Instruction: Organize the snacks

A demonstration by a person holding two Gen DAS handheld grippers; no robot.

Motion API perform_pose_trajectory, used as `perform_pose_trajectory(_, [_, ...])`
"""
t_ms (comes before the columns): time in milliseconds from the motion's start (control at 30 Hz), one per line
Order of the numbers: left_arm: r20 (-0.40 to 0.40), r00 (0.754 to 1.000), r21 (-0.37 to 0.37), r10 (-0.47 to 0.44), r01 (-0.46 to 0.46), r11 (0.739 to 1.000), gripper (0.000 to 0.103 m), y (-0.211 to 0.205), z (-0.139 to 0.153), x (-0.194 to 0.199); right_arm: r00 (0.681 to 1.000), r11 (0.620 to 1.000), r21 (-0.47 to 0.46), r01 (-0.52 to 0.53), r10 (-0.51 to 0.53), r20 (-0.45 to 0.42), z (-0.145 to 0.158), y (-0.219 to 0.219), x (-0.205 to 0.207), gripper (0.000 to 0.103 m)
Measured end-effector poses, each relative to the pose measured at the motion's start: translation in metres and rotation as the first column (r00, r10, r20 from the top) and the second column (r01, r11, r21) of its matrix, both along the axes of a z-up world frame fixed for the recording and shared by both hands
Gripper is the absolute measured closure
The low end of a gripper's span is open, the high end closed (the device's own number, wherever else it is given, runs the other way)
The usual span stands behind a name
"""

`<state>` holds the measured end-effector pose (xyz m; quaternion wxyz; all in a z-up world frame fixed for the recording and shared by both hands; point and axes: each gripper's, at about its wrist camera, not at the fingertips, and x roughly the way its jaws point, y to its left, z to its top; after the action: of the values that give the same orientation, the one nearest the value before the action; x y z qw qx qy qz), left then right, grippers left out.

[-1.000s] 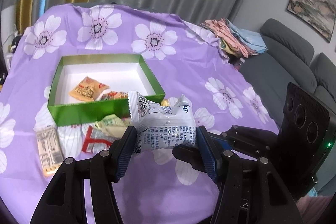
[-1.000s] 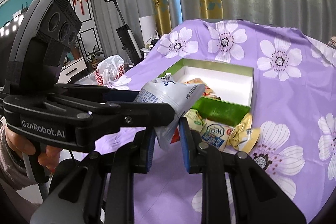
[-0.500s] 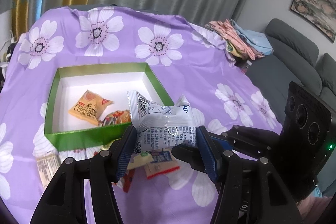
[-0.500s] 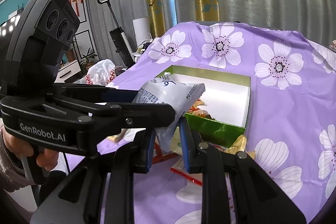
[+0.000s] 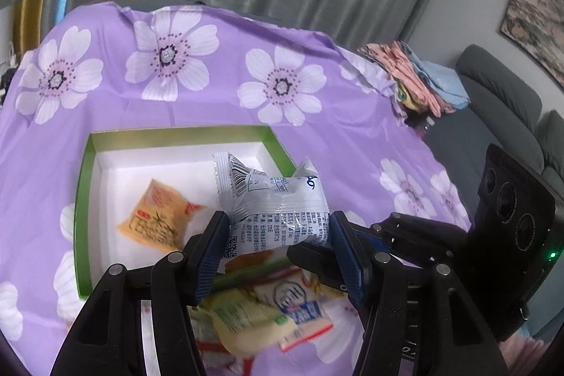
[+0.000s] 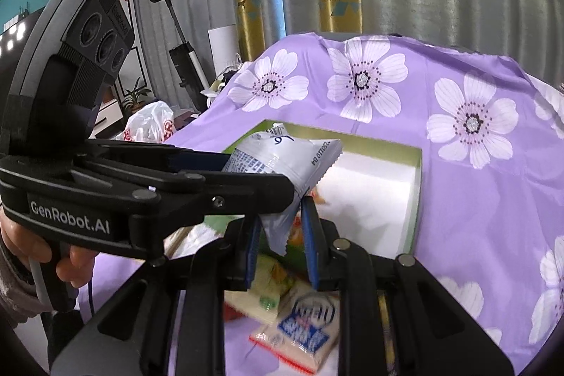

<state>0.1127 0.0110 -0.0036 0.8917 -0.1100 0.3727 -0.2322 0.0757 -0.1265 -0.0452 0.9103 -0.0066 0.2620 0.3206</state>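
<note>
Silver-white packet [image 5: 273, 205] sits centre frame in the left wrist view, pinched across its width by the left gripper [image 5: 278, 247]: jaws part open, blue pads pressed on both sides, so it has a firm hold. In the right wrist view the right gripper [image 6: 282, 240] has its jaws nearly closed around the packet's lower crimped end [image 6: 282, 228]; whether the pads actually bite the foil or merely flank it I cannot tell, since the gap looks a touch wider than the crimp. Two-handed hold probably steadies a light, slippery bag for carrying. Packet hangs above the near right part of the green box [image 5: 83, 199], which fills the left-centre of the left view, white inside, on the purple flowered cloth [image 5: 317, 136]. An orange packet [image 5: 158, 217] already lies flat in the box, left of the held one. More snacks [image 5: 268, 312] lie loose on the cloth in front of the box, low in frame, blurred. A hand [image 6: 46, 256] grips the left tool's handle at lower left of the right view. Judgement: the packet is placed for a drop into the box; both grippers need to let go cleanly, or it snags on the rim.
</note>
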Motion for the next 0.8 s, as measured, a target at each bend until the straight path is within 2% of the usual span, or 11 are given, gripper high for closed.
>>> perform_pose_trajectory(100, [-0.04, 0.999, -0.023, 0.013, -0.014, 1.0, 0.044, 0.01, -0.009, 0.017, 1.0, 1.0, 0.011, 0.001, 0.0, -0.025, -0.003, 0.006, 0.016, 0.08])
perform_pose_trajectory(333, [-0.136, 0.99, -0.04, 0.042, -0.048, 0.998, 0.044, 0.021, -0.041, 0.035, 0.993, 0.999, -0.036, -0.017, 0.013, -0.115, -0.023, 0.023, 0.043, 0.08])
perform_pose_trajectory(600, [-0.187, 0.981, -0.031, 0.055, -0.062, 0.998, 0.044, 0.022, -0.056, 0.043, 0.98, 1.0, -0.029, -0.012, 0.006, -0.197, -0.038, 0.026, 0.054, 0.078])
perform_pose_trajectory(800, [-0.2, 0.978, -0.017, 0.065, -0.07, 0.997, 0.044, 0.021, -0.057, 0.044, 0.977, 0.999, -0.047, -0.006, -0.005, -0.213, -0.041, 0.029, 0.056, 0.076])
